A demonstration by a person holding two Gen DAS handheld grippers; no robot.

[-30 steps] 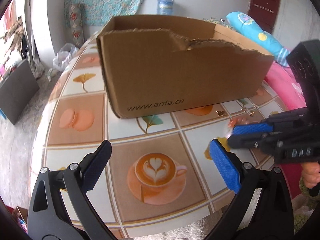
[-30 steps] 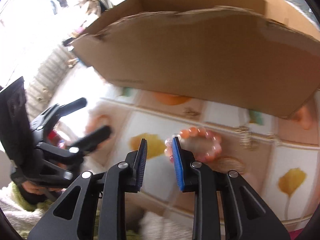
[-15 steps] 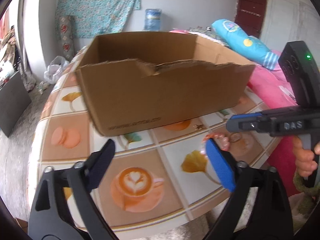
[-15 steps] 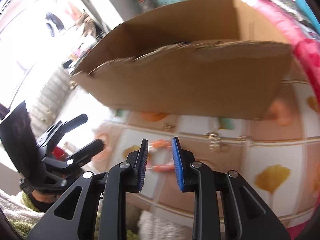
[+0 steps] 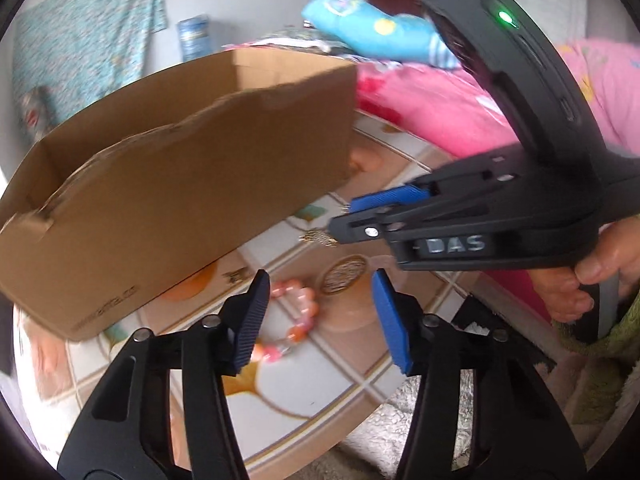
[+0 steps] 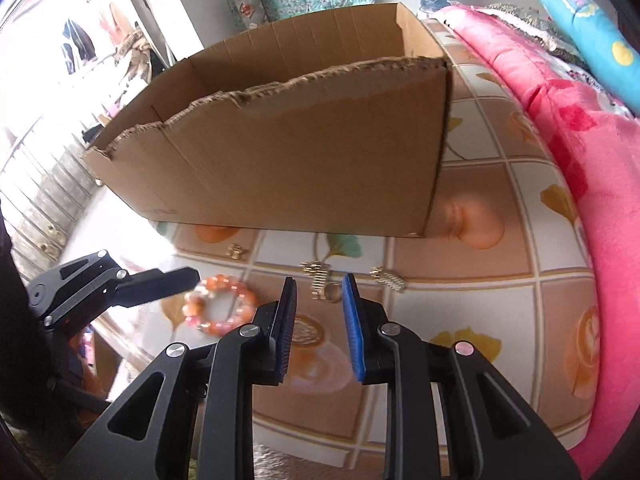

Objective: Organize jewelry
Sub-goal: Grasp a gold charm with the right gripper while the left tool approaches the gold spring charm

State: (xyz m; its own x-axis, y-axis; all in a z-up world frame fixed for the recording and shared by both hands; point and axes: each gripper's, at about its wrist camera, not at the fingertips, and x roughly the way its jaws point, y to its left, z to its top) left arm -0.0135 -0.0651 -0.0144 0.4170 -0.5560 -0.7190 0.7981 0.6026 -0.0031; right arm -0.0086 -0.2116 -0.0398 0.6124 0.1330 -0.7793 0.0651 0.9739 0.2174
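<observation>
Left tool [image 5: 318, 308]: jaws apart, nothing gripped; they've just been closing, w/ the bead bracelet [image 5: 294, 312] lying on the desk [image 5: 304, 396] between and under the pads, not pinched yet.
Right tool [image 6: 319, 312]: jaws narrowed but not clenched, empty; tips hover over a gold hair clip w/ ring [image 6: 320, 286].
Step, left: my read is a bracelet pickup. Drop your pads to either side of one arc of beads, then squeeze; beads are round, so they may roll out if you bite only the top.
Step, right: keep your tools apart; they sit close together here.
Box [image 6: 304, 160]: cardboard, open top, torn front edge, behind the jewelry. What's inside can't be seen from either view.
Small bits: second gold clip [image 6: 387, 278] just right of the first; tiny gold piece [image 6: 235, 251] near the box front; round gold pendant [image 5: 344, 274] beside the bracelet.
</observation>
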